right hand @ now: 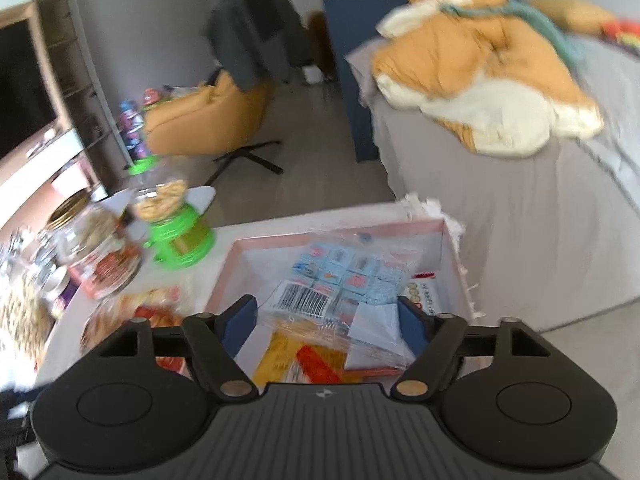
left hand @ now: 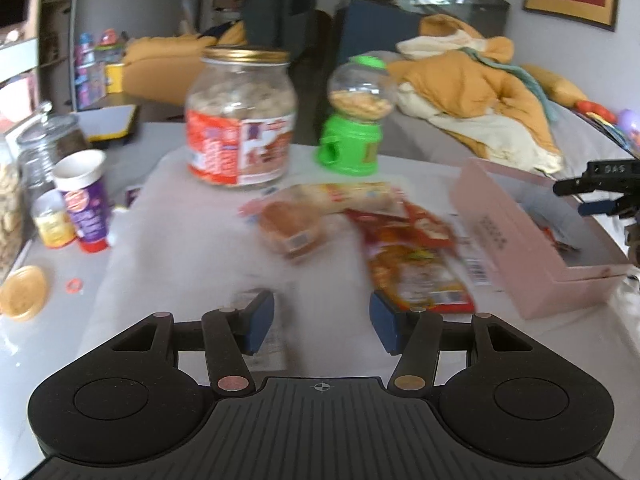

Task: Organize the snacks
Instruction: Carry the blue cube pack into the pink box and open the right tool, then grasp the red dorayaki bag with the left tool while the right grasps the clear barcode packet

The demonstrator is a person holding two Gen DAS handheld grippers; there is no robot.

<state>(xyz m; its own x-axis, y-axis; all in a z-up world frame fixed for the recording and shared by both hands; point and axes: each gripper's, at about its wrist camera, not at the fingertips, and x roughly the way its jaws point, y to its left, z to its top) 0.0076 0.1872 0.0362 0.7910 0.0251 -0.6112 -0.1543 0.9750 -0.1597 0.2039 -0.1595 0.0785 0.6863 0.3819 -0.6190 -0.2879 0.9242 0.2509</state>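
Note:
My left gripper (left hand: 322, 322) is open and empty, low over the white table (left hand: 180, 248). Ahead of it lie a wrapped bun (left hand: 290, 226), a long biscuit packet (left hand: 352, 196) and a red snack bag (left hand: 416, 264). A pink box (left hand: 500, 232) stands to the right; my right gripper (left hand: 600, 192) shows above its far side. In the right wrist view, my right gripper (right hand: 328, 320) is open above the pink box (right hand: 228, 276), which holds a blue-and-white packet (right hand: 340, 276) and a yellow-and-red packet (right hand: 304, 360).
A large gold-lidded jar (left hand: 240, 120) and a green candy dispenser (left hand: 354, 120) stand at the back of the table. A purple cup (left hand: 84, 200), small jars and a yellow lid (left hand: 24, 292) sit at the left. A bed with an orange blanket (right hand: 480, 72) lies beyond.

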